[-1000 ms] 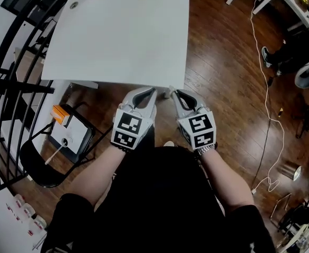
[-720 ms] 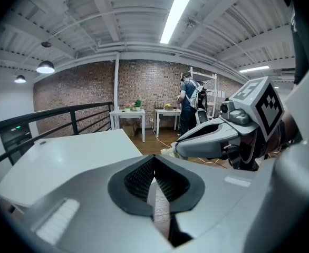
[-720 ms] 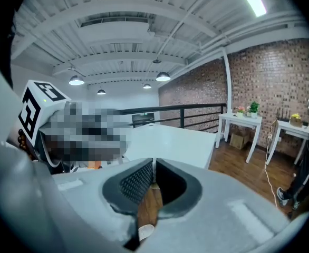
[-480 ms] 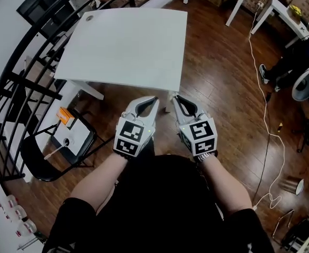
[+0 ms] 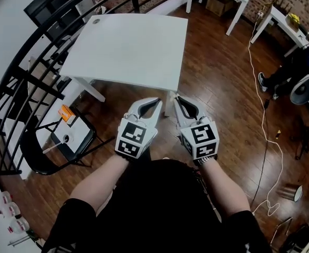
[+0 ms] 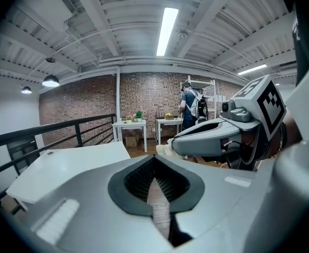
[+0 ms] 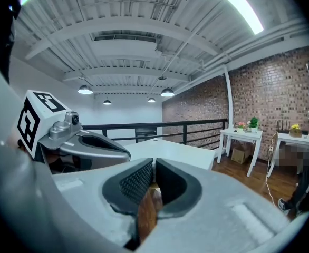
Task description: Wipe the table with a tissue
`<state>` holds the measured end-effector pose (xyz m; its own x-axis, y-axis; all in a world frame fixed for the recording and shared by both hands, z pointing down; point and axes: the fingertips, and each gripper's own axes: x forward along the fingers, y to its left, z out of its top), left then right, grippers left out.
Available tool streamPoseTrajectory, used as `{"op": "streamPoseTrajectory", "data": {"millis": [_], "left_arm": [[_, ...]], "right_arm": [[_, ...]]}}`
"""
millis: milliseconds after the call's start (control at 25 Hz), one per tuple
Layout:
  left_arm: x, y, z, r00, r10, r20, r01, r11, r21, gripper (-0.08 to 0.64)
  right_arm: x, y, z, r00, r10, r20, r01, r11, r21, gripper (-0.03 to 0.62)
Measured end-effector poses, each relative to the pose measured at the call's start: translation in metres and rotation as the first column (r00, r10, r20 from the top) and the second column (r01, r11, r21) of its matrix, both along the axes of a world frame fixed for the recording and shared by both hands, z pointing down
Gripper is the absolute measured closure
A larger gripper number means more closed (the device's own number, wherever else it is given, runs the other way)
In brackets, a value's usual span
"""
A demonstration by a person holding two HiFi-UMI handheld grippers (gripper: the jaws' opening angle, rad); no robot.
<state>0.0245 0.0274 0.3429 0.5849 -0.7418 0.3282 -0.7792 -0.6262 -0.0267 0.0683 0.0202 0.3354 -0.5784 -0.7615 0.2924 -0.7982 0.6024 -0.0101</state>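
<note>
I am holding my left hand-held gripper (image 5: pixel 155 101), jaws together and empty, beside my right hand-held gripper (image 5: pixel 176 98), which is pinching a tissue (image 6: pixel 162 150); a white bench (image 5: pixel 128 46) is lying just ahead.

The desk (image 5: pixel 128 46) is white, with four straight sides and white legs. Its top is flat and smooth, and there is one small round cap near its far left corner. The tissue (image 6: pixel 164 151) is a small, pale, crumpled bit. It is pinched in the tip of the right claw (image 7: pixel 153 168), which is closed tight on it. It is up in the air, just off the desk's near edge, not touching the top.
</note>
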Motion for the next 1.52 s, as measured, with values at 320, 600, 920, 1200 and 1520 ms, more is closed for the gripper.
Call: {"op": "streamPoseTrajectory", "data": {"millis": [320,600,920,1200,1520], "left_arm": [[0.001,0.008,-0.029,0.999,-0.030,-0.040,0.031,0.999,0.020,0.548],[-0.005,0.007,-0.045,0.998,-0.035,-0.044,0.036,0.999,0.027,0.548],[-0.014,-0.006,-0.049,0.999,-0.025,-0.049,0.026,0.999,0.025,0.548],[-0.028,-0.018,-0.049,0.999,-0.013,-0.045,0.014,1.000,0.026,0.548],[-0.044,-0.024,-0.050,0.998,0.006,-0.059,-0.006,1.000,0.014,0.548]], "right_arm": [[-0.004,0.011,-0.023,1.000,-0.013,0.012,0.012,0.999,0.040,0.583],[-0.012,0.010,-0.035,0.999,-0.021,0.026,0.020,0.999,0.041,0.583],[-0.018,-0.002,-0.039,1.000,0.000,0.013,0.000,0.999,0.048,0.583],[-0.027,-0.012,-0.045,1.000,0.018,0.006,-0.018,0.998,0.052,0.583],[-0.045,-0.018,-0.044,0.999,0.033,-0.006,-0.033,0.999,0.042,0.583]]}}
